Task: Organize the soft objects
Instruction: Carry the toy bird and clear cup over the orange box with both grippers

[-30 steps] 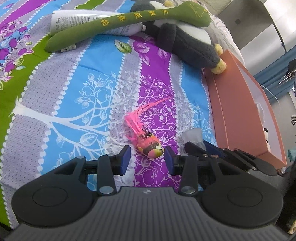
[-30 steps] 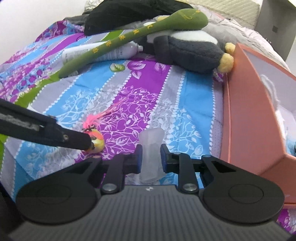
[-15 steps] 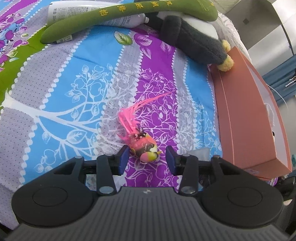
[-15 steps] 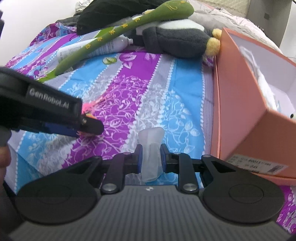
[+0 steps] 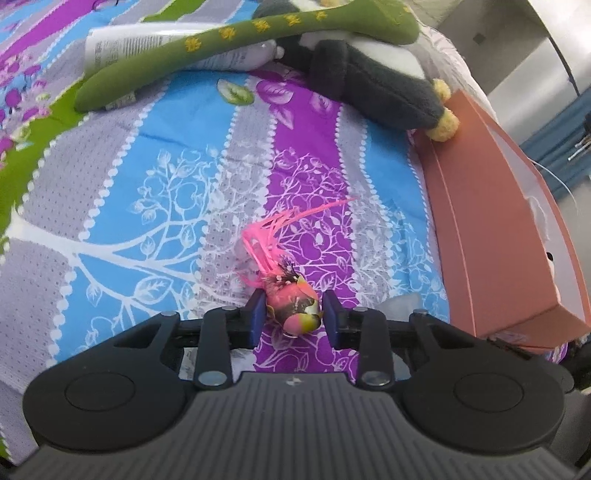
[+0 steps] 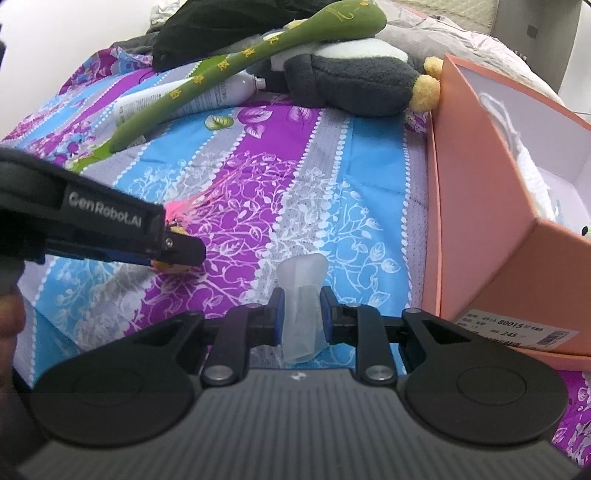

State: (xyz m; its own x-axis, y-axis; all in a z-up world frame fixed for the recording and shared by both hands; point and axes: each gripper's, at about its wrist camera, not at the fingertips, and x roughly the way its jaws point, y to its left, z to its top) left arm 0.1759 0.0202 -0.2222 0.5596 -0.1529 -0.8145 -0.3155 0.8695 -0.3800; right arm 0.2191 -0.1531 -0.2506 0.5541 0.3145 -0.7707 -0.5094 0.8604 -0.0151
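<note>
A small pink bird toy [image 5: 291, 299] with long pink feathers lies on the patterned bedspread [image 5: 166, 177]. My left gripper [image 5: 293, 319] is closing on it, and both blue pads touch its sides. In the right wrist view the left gripper [image 6: 177, 251] reaches in from the left and hides most of the bird [image 6: 173, 230]. My right gripper [image 6: 301, 317] is shut on a translucent white soft piece [image 6: 303, 273] that sticks out past its fingertips. That piece [image 5: 400, 302] shows just right of the left gripper.
An open salmon-coloured box [image 6: 480, 221] with white things inside stands at the right, also seen edge-on [image 5: 480, 240]. At the back lie a green plush snake [image 5: 221, 48], a grey and white plush penguin [image 5: 376, 81], a white tube [image 5: 147, 48] and a black garment [image 6: 221, 33].
The left gripper has slid forward around the bird and its jaws have narrowed onto it. The right gripper keeps its hold on the translucent piece and has barely moved.
</note>
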